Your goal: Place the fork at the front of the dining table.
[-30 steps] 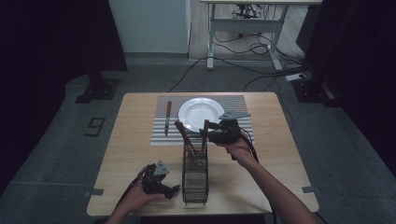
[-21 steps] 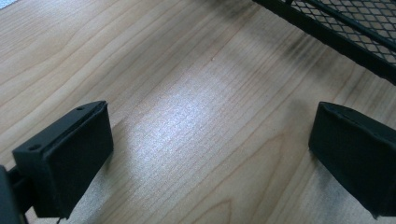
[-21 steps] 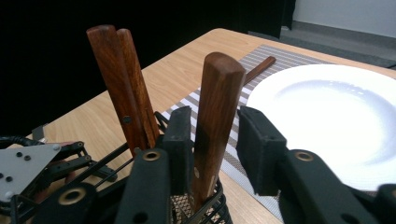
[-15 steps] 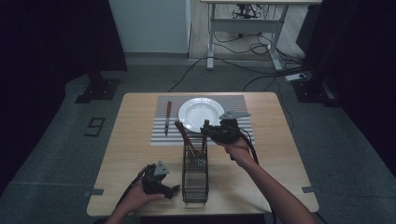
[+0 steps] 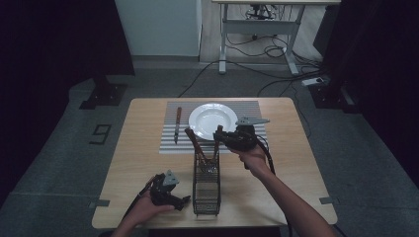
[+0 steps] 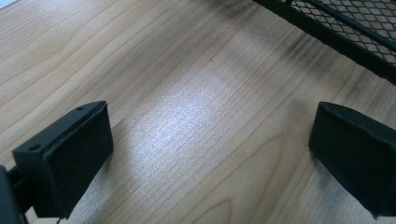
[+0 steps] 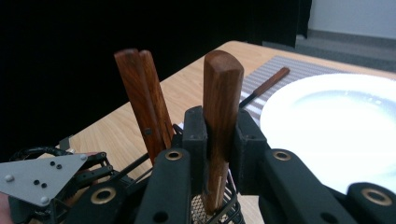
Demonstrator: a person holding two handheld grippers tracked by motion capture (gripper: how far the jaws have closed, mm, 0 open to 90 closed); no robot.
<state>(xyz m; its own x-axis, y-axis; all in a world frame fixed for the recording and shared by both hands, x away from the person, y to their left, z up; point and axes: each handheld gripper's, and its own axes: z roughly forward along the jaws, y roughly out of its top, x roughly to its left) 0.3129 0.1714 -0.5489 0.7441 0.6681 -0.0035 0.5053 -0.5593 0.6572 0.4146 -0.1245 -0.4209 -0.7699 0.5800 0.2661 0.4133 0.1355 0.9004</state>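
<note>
1. My right gripper (image 7: 223,140), jaws having just closed, is clamping a brown wooden utensil handle (image 7: 221,107) standing in the black wire-mesh caddy (image 5: 206,182).
2. My left gripper (image 6: 210,154) is resting spread and holding nothing, just left of that caddy.

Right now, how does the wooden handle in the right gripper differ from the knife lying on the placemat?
The wooden handle stands upright in the mesh caddy, clamped by the right gripper. The knife lies flat on the striped placemat, left of the plate, and untouched. Both have brown wooden handles.
</note>
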